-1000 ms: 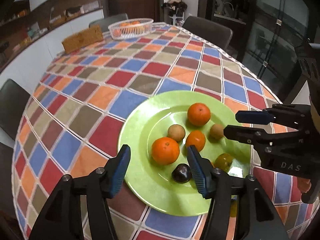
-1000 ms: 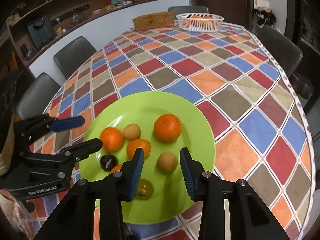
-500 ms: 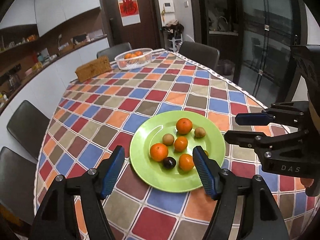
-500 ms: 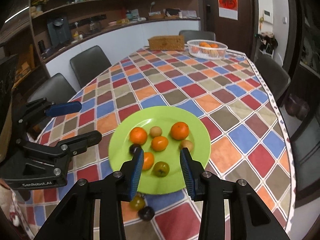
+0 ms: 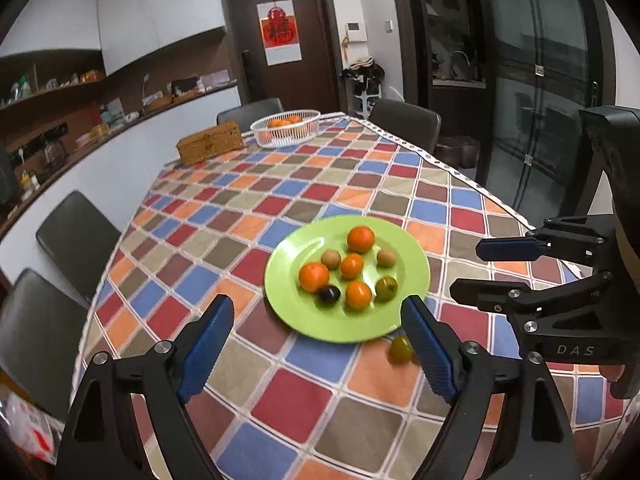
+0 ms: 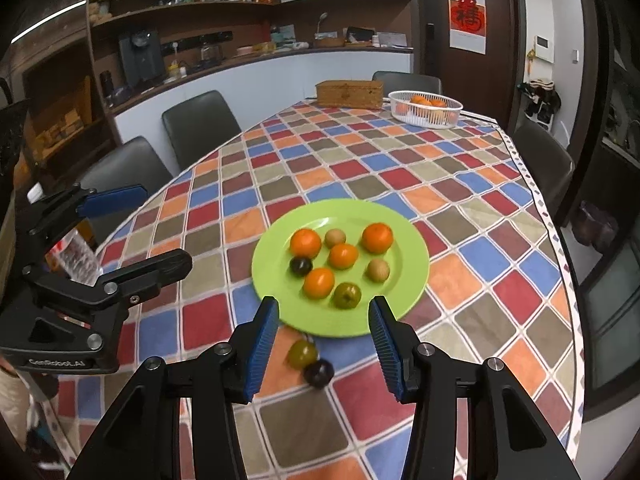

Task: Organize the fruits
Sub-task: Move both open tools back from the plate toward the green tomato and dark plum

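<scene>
A green plate on the checkered tablecloth holds several fruits: oranges, brown round fruits, a dark plum and a green fruit. A green fruit and a dark plum lie on the cloth just in front of the plate. My left gripper is open and empty above the near table. My right gripper is open and empty, over the two loose fruits.
A white basket with oranges and a wicker box stand at the far end of the table. Dark chairs surround the table. A glass door stands at the right.
Both grippers have pulled back and up from the plate, so it looks smaller. The left jaws have opened wider. Two loose fruits in front of the plate have come into view.
</scene>
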`<state>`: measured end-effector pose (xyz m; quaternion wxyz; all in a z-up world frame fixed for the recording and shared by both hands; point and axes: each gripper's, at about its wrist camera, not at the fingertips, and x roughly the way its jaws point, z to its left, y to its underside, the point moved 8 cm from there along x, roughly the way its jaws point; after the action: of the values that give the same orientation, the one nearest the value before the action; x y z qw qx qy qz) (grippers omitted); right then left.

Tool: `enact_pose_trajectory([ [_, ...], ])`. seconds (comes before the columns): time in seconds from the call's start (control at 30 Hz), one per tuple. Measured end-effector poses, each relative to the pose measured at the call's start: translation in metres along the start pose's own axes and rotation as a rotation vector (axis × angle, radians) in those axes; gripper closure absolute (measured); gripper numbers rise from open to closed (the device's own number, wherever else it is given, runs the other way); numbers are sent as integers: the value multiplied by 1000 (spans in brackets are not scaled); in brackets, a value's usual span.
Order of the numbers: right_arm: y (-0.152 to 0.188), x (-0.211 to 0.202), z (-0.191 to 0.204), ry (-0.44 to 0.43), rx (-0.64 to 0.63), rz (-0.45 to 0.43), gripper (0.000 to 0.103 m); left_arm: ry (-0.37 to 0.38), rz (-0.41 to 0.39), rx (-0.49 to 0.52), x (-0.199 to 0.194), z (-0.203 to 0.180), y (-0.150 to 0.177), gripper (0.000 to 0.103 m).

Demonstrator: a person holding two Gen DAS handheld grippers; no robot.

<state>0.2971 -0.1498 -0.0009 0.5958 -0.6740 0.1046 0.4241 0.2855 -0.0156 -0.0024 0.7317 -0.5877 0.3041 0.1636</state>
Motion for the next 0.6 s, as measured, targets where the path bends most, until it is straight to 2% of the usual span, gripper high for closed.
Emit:
enact_pose_trajectory([
  [0.2,18,4,7,-32,-42,42,55,18,56,-57,5,-8,25,17],
  [0.37,33,14,9,-46,-80,89,55,-9,88,-67,12,-13,43,17],
  [0.6,58,42,8,-91,-104,200,55,-2,146,-102,26,-16,65,17],
])
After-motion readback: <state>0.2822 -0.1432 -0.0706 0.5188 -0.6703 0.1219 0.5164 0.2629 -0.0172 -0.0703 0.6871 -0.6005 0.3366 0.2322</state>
